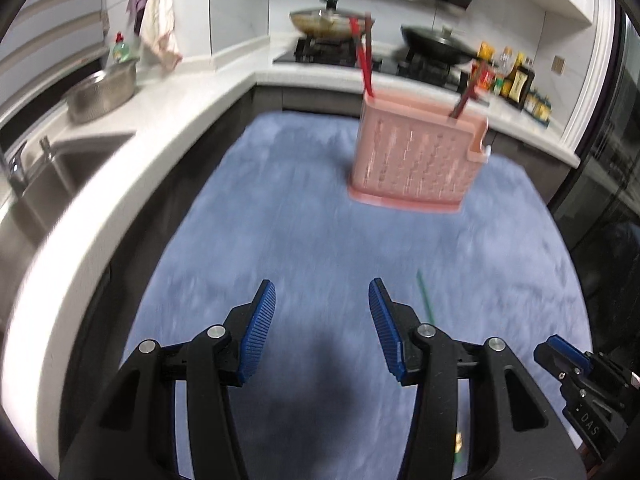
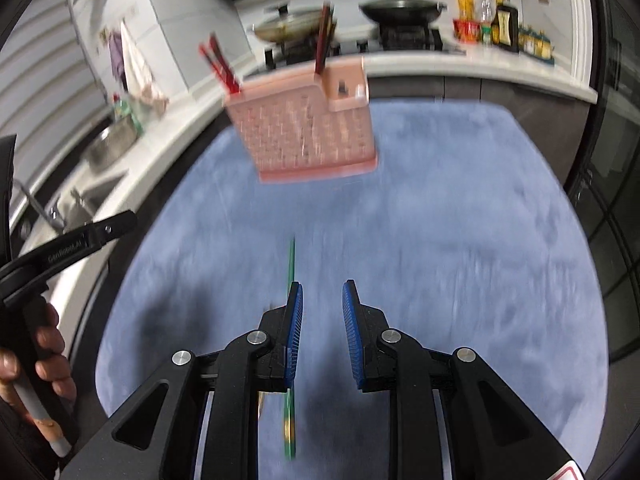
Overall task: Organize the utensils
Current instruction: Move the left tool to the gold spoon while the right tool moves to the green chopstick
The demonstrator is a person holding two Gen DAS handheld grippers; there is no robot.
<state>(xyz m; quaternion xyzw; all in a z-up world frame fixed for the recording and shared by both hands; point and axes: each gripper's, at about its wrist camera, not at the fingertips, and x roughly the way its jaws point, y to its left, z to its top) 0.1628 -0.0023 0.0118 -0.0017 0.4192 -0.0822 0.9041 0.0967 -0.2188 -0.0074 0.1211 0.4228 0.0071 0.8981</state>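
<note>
- Kitchen surroundings: a white L-shaped counter [image 1: 224, 96] runs around a blue mat [image 1: 304, 232], with a sink [image 1: 52, 184] and a steel bowl [image 1: 102, 92] on the left side and a stove [image 1: 332, 54] with two lidded pans at the back.
- On the mat's far part stands a pink utensil holder [image 1: 416, 156] — upright, perforated walls, red and dark chopsticks [image 1: 364, 60] sticking out of its top compartments.
- Left tool [image 1: 322, 300] hovers over the mat with its blue pads spread wide and nothing between them.
- Right tool [image 2: 322, 300] has its pads parted too, gripping nothing.
- A green utensil [image 2: 291, 264] lies on the mat, well apart from the holder — it runs just beside the right tool's left pad and passes under it; both views are blurred, so I cannot tell if they touch.
</note>
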